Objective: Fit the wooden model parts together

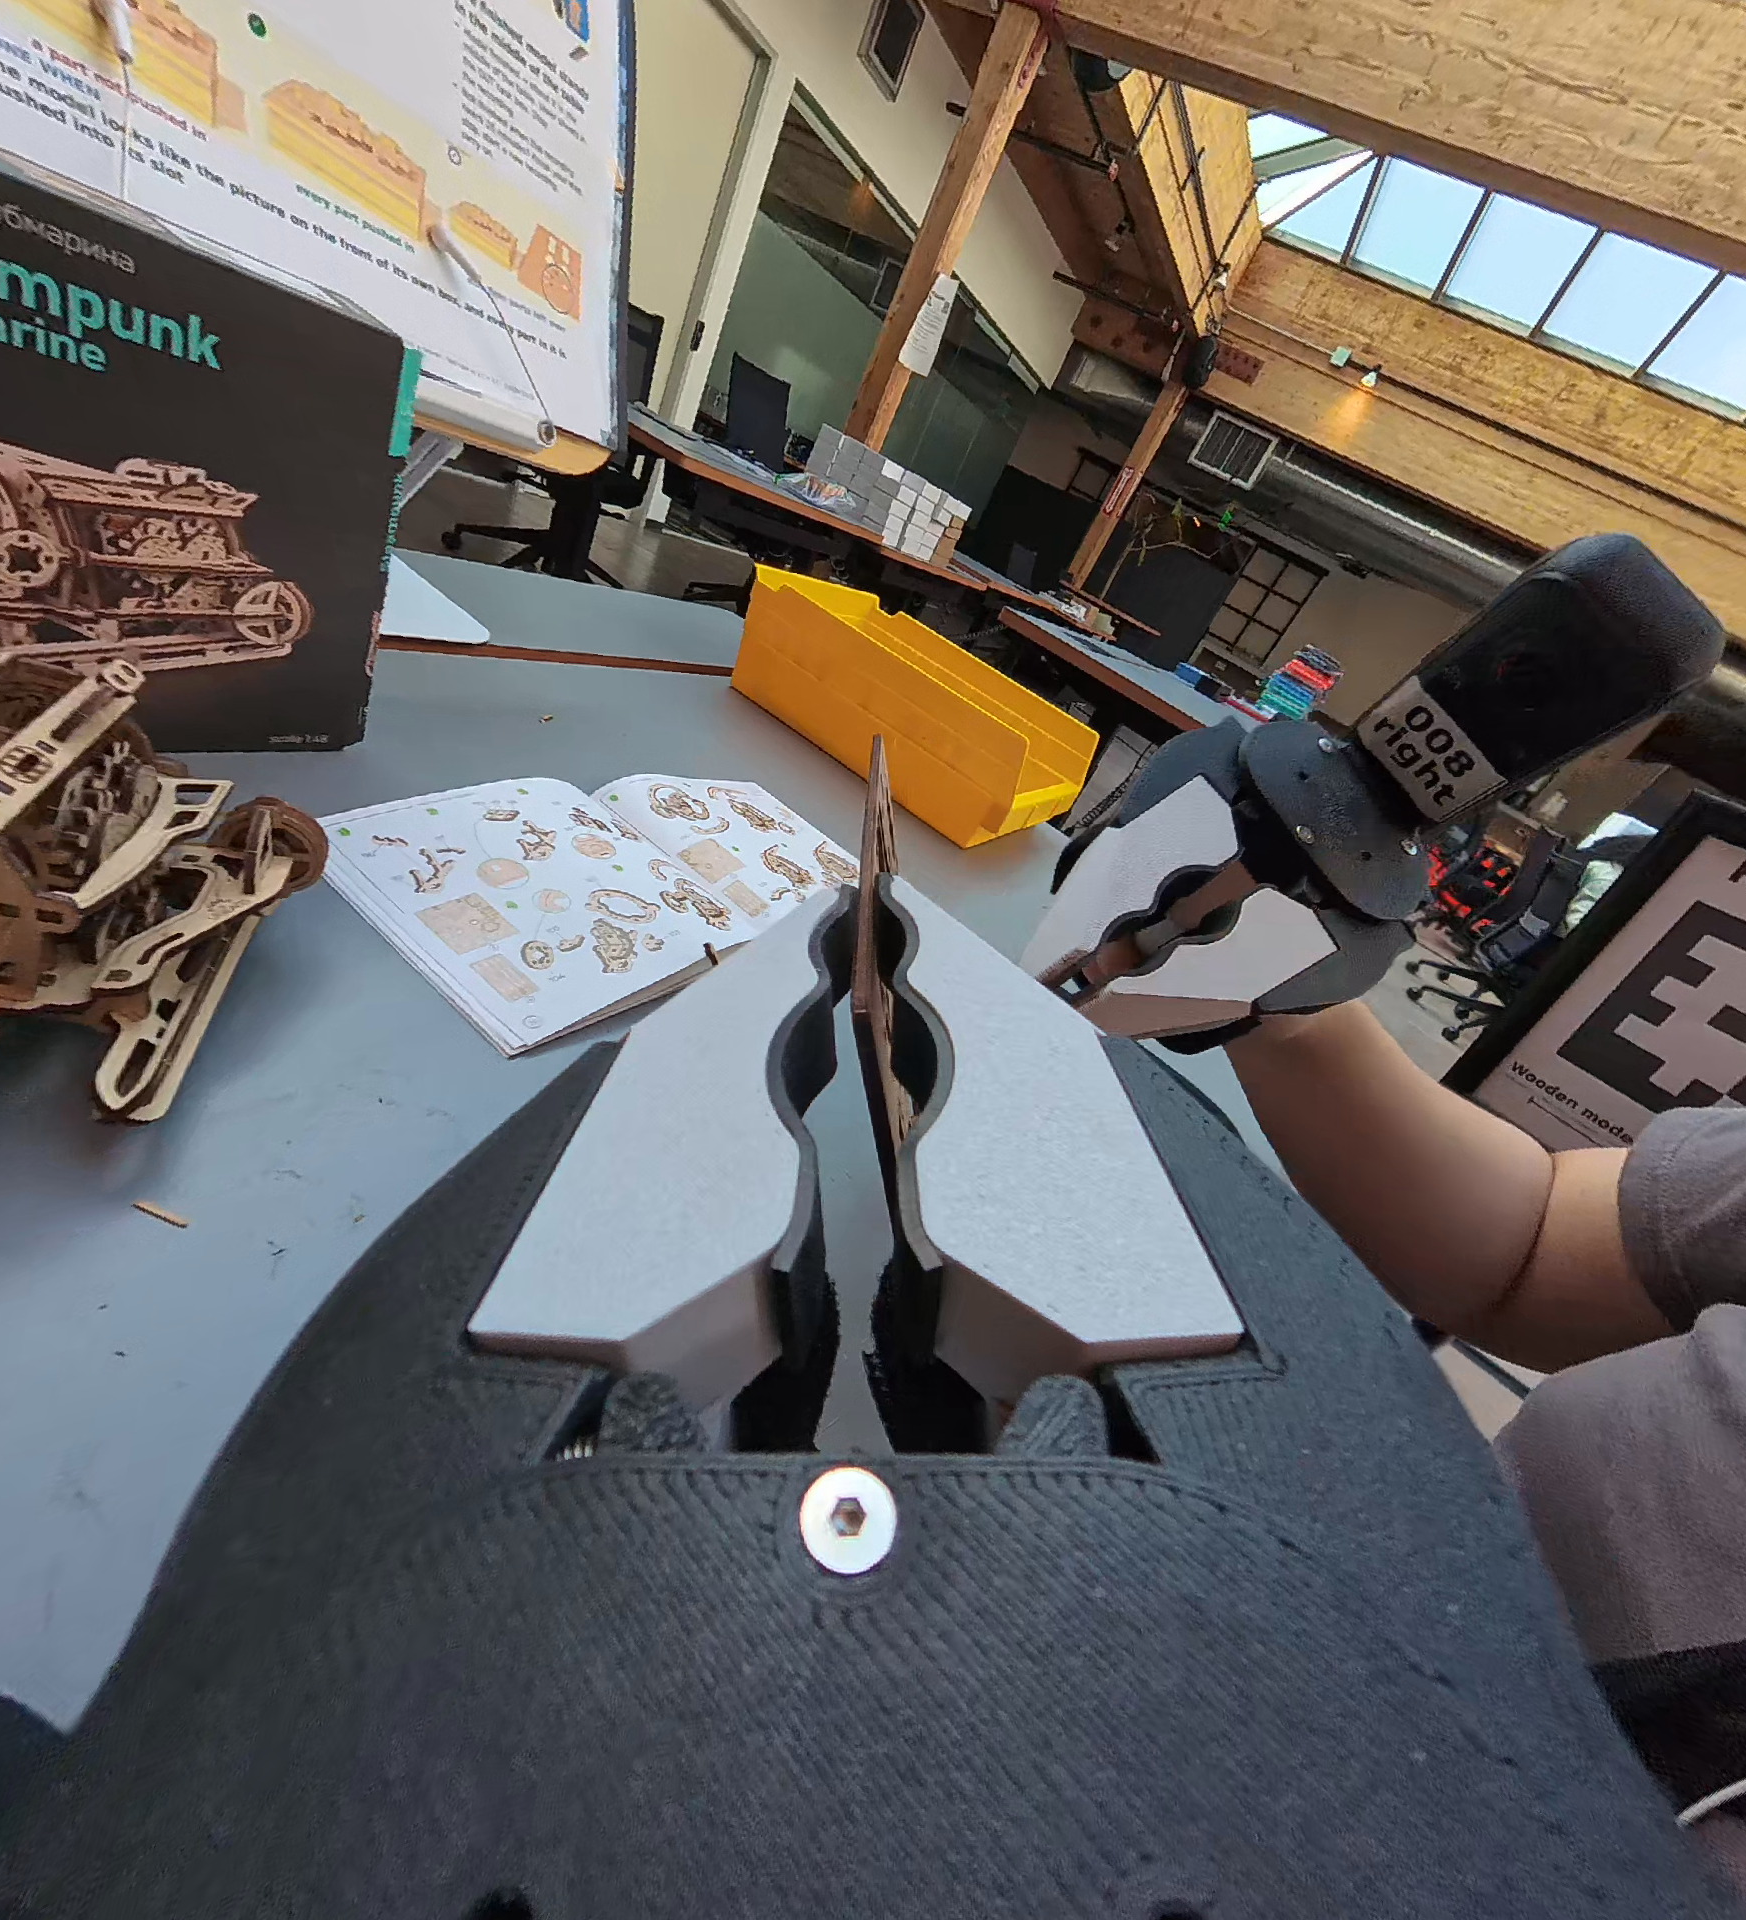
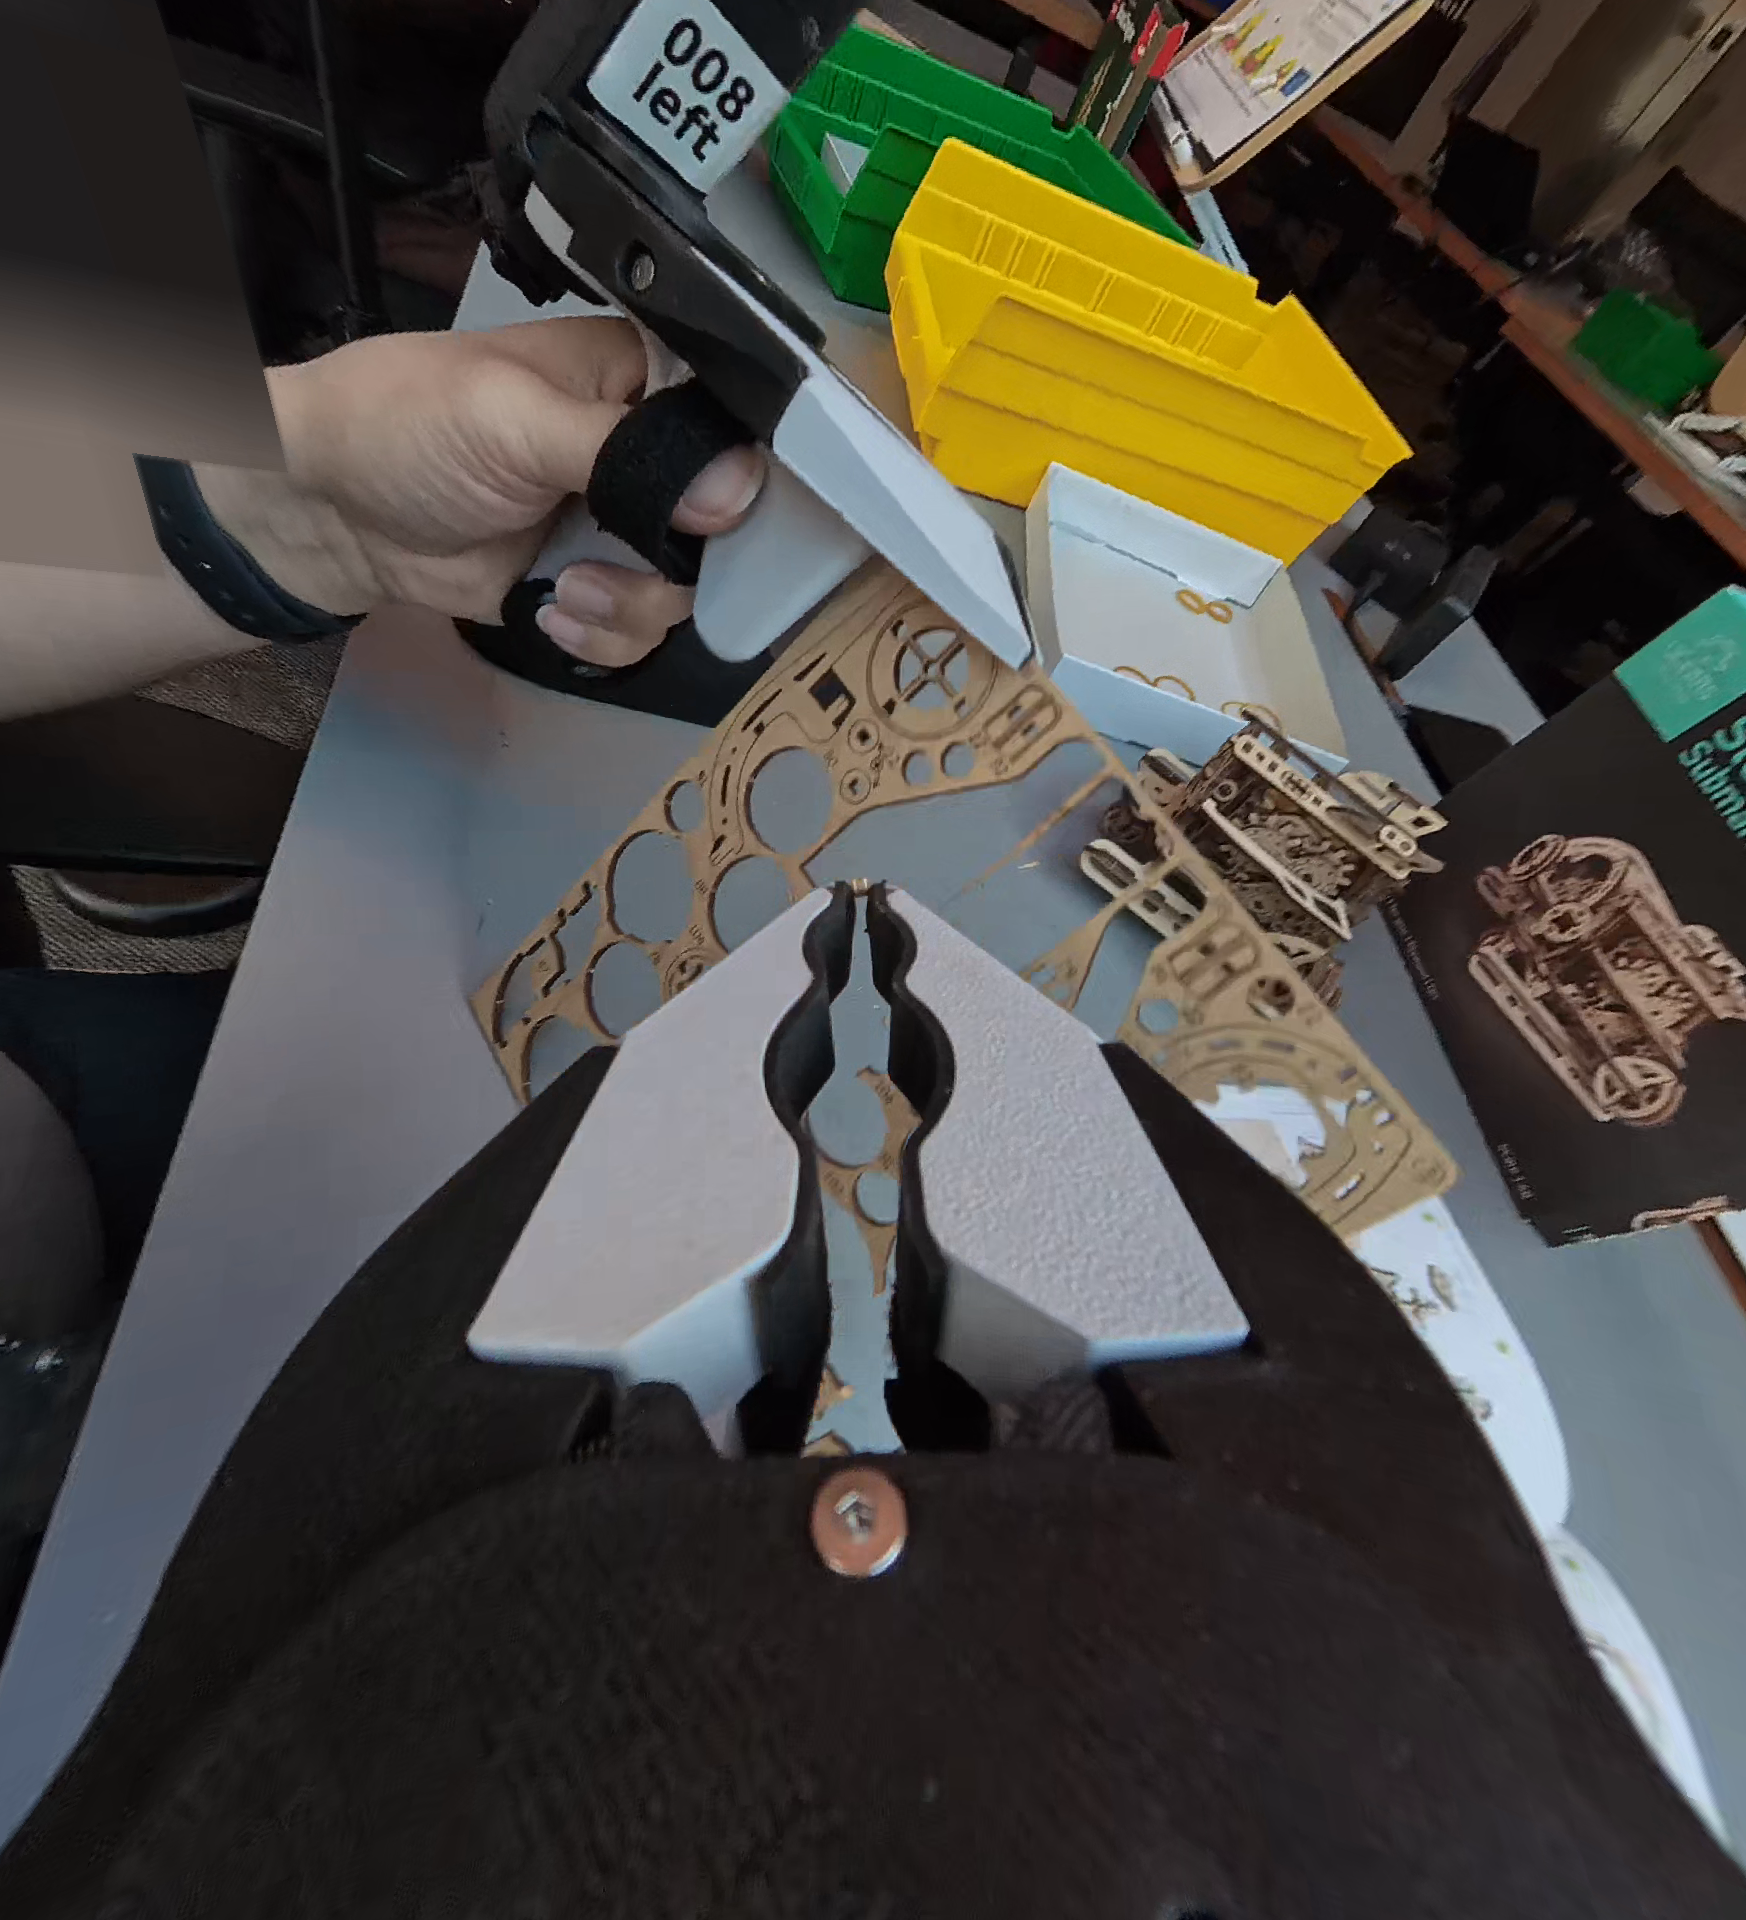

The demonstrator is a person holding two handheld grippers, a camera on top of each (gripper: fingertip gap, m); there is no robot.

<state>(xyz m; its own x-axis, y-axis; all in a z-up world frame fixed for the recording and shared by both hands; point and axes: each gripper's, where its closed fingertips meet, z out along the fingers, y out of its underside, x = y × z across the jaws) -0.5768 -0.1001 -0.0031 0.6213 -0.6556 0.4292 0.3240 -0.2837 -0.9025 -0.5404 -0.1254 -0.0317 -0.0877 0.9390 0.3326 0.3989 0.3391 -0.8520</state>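
My left gripper [image 1: 864,899] is shut on a thin laser-cut wooden sheet [image 1: 877,810], which I see edge-on there. In the right wrist view the left gripper [image 2: 1014,639] pinches the far edge of that sheet [image 2: 744,831], which has many round cut-outs and hangs tilted over the table. My right gripper [image 2: 861,906] is shut, with a tiny wooden part [image 2: 861,885] at its tips just above the sheet. In the left wrist view it [image 1: 1071,966] shows to the right. The partly built wooden model [image 1: 69,883] [image 2: 1284,821] stands on the table.
The dark model box [image 1: 142,468] [image 2: 1627,966] stands behind the model. An open instruction booklet [image 1: 588,904] lies on the grey table [image 1: 225,1195]. A yellow bin [image 1: 910,707] [image 2: 1139,384], a green bin [image 2: 910,156] and a white tray [image 2: 1160,623] sit farther back. Across from one pair of fingers to the other is roughly 6 cm. Both grippers' tips are roughly 20 cm from the partly built wooden model [image 1: 69,883]. My right wrist view [image 2: 1219,808] looks at it from another angle.
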